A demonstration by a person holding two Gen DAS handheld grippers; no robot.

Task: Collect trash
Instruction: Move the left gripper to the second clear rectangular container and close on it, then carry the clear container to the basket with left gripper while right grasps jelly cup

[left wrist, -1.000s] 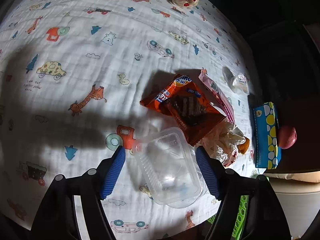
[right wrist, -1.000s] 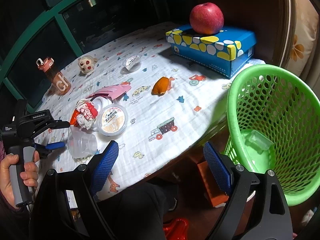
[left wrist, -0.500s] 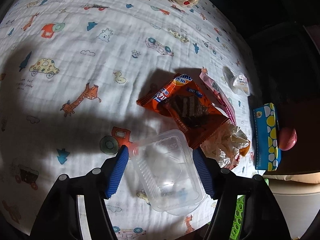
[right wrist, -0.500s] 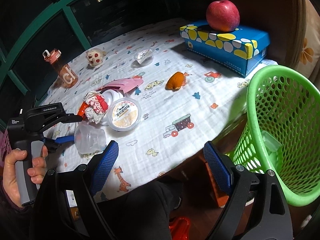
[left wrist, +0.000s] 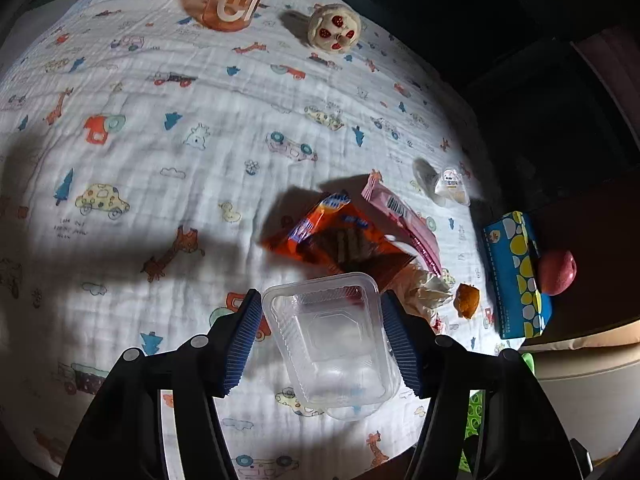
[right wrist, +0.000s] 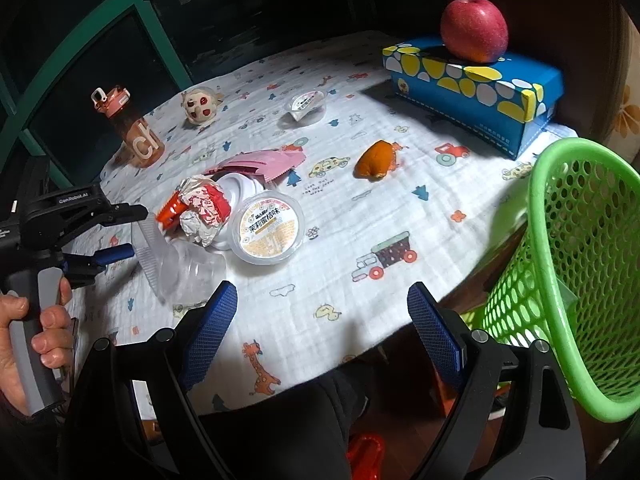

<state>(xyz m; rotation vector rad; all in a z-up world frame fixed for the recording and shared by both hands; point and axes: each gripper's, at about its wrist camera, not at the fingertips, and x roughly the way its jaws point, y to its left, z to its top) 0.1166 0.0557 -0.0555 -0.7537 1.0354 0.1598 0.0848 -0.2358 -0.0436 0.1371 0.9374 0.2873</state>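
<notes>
Clamped between both blue pads of the left gripper (left wrist: 322, 340), a clear plastic tub (left wrist: 332, 340) tilted over the printed cloth (left wrist: 160, 152), right gripper (right wrist: 320, 332) spread wide and empty near the green basket (right wrist: 576, 280), orange wrapper (left wrist: 340, 240) beyond.

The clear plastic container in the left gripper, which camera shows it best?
The left wrist view: the clear plastic container fills the centre, between the left gripper's blue pads, rim and base visible. The right wrist view shows it small, side-on at the left edge.
</notes>
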